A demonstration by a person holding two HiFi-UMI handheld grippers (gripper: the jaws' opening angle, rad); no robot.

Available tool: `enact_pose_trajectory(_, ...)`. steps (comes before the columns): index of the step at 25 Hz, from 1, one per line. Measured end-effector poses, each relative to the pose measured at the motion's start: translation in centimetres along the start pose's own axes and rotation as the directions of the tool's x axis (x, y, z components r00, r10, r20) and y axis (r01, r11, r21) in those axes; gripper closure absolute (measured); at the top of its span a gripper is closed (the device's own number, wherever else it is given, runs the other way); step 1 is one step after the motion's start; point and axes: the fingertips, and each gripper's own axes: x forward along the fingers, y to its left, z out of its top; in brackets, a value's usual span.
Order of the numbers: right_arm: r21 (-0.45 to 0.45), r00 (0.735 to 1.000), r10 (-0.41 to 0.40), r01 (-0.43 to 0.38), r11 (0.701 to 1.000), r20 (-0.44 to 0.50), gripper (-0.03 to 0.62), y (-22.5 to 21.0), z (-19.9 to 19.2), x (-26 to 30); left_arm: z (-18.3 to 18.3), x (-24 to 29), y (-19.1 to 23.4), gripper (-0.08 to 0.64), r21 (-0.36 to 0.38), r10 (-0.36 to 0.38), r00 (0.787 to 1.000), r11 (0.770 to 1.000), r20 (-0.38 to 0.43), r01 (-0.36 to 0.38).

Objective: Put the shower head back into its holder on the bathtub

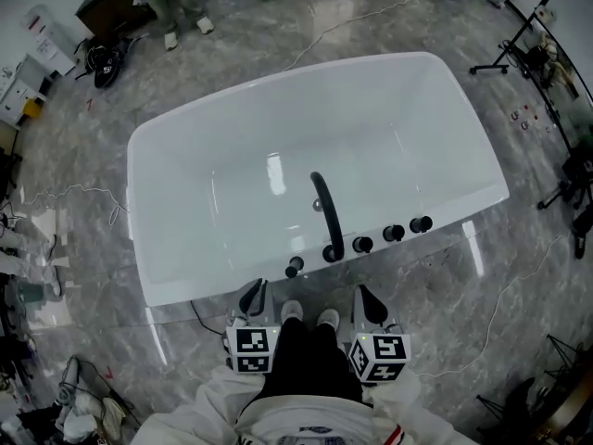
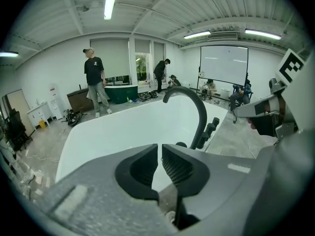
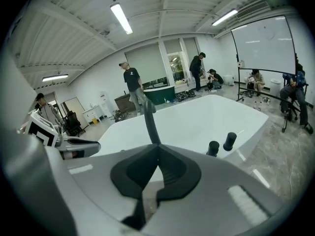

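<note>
Scene: white bathtub with a black arched spout on its near rim. A row of three knobs runs to the right of the spout.

Shower head: I take it to be the short black piece standing on the rim just left of the spout base. It looks seated in its holder. It is too small to confirm, and no hose shows.

Left gripper: near side of the rim, left of the spout, touching nothing. Jaws closed to a thin slit, empty.

Right gripper: near side, right of the spout. Jaws together, empty.

Judgement: placing looks done, and the step in hand is checking and clearing away.

- Check that the head sits straight in the holder and does not lean toward the spout.
- Keep both grippers clear of the spout and knobs.
- If the head leans, take it low on the handle with the left gripper and press it straight down.
</note>
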Motion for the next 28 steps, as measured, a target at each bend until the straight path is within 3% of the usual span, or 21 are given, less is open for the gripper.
enact_pose_trajectory(11,-0.086,0.993,0.073,-0.065,0.994,0.092,0.588,3.8,6.8,-2.1,6.0,-3.8,1.1,0.537,0.004,-0.025,0.995,1.0,0.096,0.024)
enact_pose_trajectory(28,-0.115,0.977,0.146,-0.128,0.985,0.156,0.588,5.3,11.3,-6.1,11.3,-8.6,-1.0,0.558,0.025,-0.039,0.976,0.999,0.212,0.034)
